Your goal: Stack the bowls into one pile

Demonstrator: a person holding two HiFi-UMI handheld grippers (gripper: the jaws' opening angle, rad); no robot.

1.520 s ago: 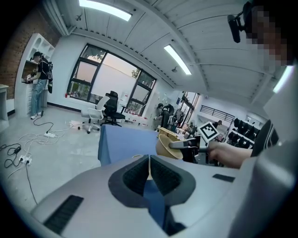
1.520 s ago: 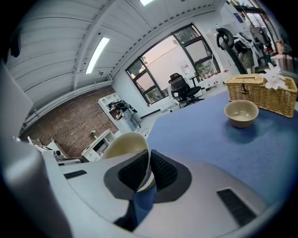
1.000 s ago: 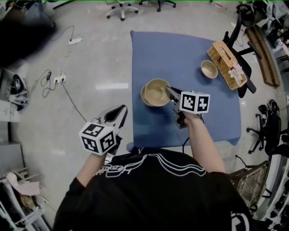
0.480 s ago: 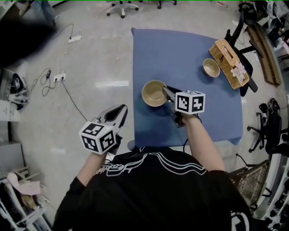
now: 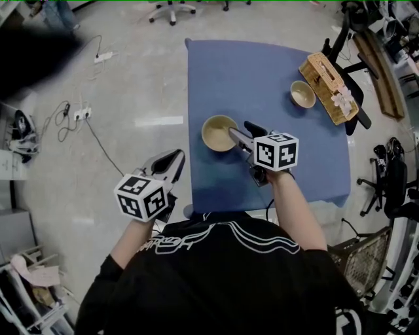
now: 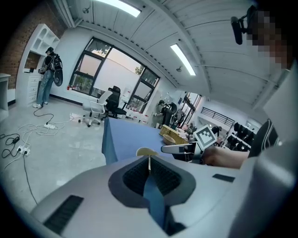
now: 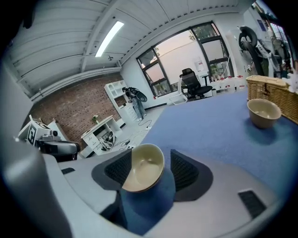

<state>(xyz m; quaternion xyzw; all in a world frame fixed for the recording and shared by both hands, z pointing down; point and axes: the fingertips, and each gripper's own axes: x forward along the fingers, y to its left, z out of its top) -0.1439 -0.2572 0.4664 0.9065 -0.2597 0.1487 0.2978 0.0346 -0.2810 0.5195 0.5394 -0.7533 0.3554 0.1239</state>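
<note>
Our right gripper (image 5: 241,129) was opening its jaws, releasing the large bowl (image 5: 216,134) between them; our left gripper (image 5: 171,159) hung clenched, empty. Next, we judged, the small bowl (image 5: 302,94) needed fetching.

There was one bench (image 5: 262,65), draped in blue. On it stood two tan bowls, a near bowl (image 5: 218,134) and a far bowl (image 5: 303,95), and one wicker basket (image 5: 325,84). Two power strips lay on the floor, a first strip (image 5: 101,57) and a second strip (image 5: 82,114). Two swivel chairs showed past the bench, a white chair (image 6: 96,108) and a black chair (image 6: 113,97). One standing person (image 6: 46,76) was far off. Overhead were two light strips, one light (image 6: 116,5) and another light (image 6: 184,58).
</note>
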